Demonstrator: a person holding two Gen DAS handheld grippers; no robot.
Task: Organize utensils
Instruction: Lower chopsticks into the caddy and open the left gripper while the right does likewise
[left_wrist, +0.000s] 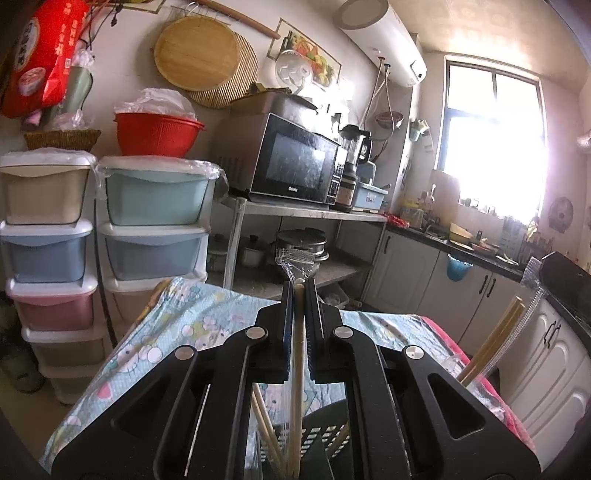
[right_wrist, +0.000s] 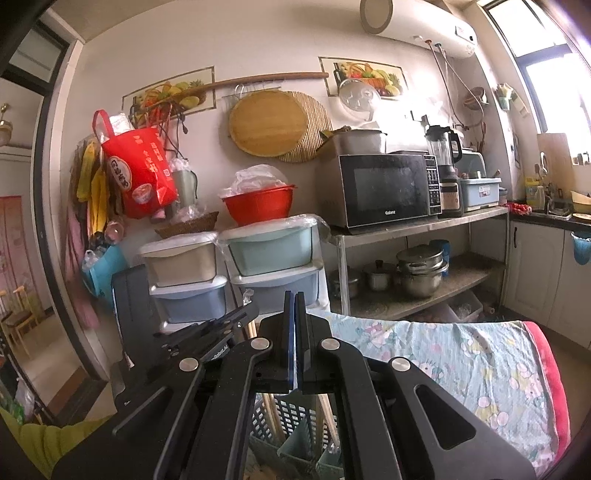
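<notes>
Standing beside the tabletop (right_wrist: 461, 354) with its cartoon-print cloth, I see the left gripper (left_wrist: 300, 295) with its jaws clamped on a pair of wooden chopsticks (left_wrist: 297, 369) still in a clear plastic sleeve (left_wrist: 293, 264), whose crinkled end sticks out past the tips at twelve o'clock. The sticks run back between the jaws toward six o'clock, where a dark slotted utensil basket (left_wrist: 317, 439) sits just below, with more chopsticks leaning in it. The right gripper (right_wrist: 295, 306) has its jaws pressed together on nothing that I can make out; under it, at six o'clock, the same basket (right_wrist: 284, 417) shows its green dividers. Another sleeved pair (left_wrist: 495, 347) leans at about three o'clock in the left view. By my judgement these sticks are very light and stiff, not fragile, but the film is slick and loose, so they could slide inside it or pivot if pinched near one end. Holding around the middle, squeezing wood rather than empty film, looks safest for lowering them tip-first into a compartment.
</notes>
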